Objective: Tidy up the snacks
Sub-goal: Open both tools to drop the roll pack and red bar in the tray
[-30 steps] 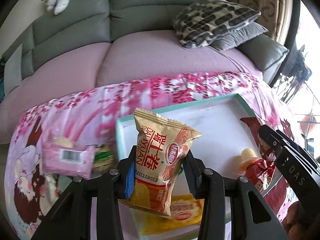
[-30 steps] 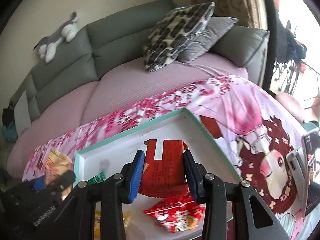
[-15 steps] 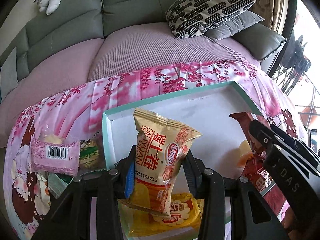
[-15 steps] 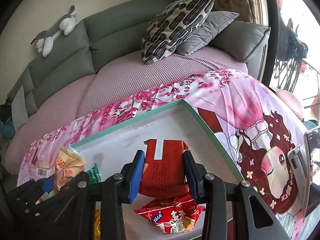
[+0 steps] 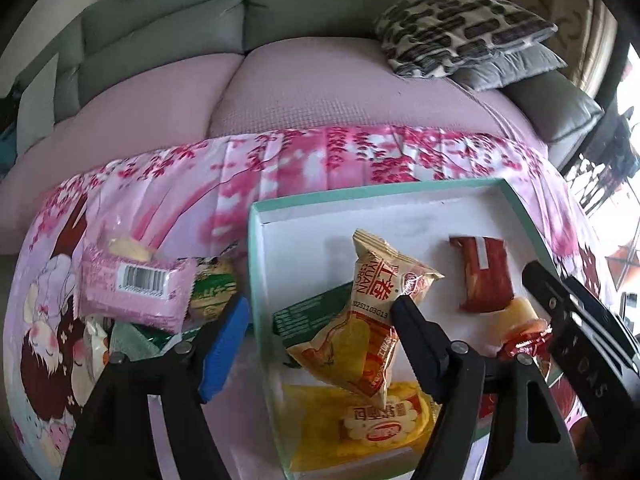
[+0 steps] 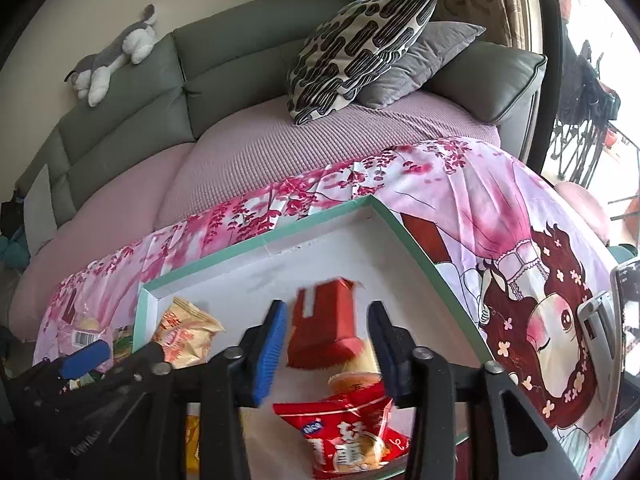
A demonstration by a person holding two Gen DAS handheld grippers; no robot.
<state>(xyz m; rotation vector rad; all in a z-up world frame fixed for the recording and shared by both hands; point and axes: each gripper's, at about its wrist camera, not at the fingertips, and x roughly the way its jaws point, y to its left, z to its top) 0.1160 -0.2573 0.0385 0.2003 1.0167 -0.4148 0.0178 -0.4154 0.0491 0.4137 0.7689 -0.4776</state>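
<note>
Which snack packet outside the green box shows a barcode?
The pink plastic packet on the floral cloth, left of the box; the green packet beside it shows no barcode.

Daylight enters from the window (image 6: 624, 40) at the right edge of both views, overexposed to white there. Interior evenly bright; shadows soft. Fisheye curvature bends the sofa (image 5: 280, 12) and darkens the corners. The red packet (image 6: 326, 330) in the right wrist view shows motion blur; the left wrist view is slightly soft overall.

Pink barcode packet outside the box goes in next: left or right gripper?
Left. The left gripper, jaws opening off the tan packet, is beside the pink packet; the right gripper is over the box.
</note>
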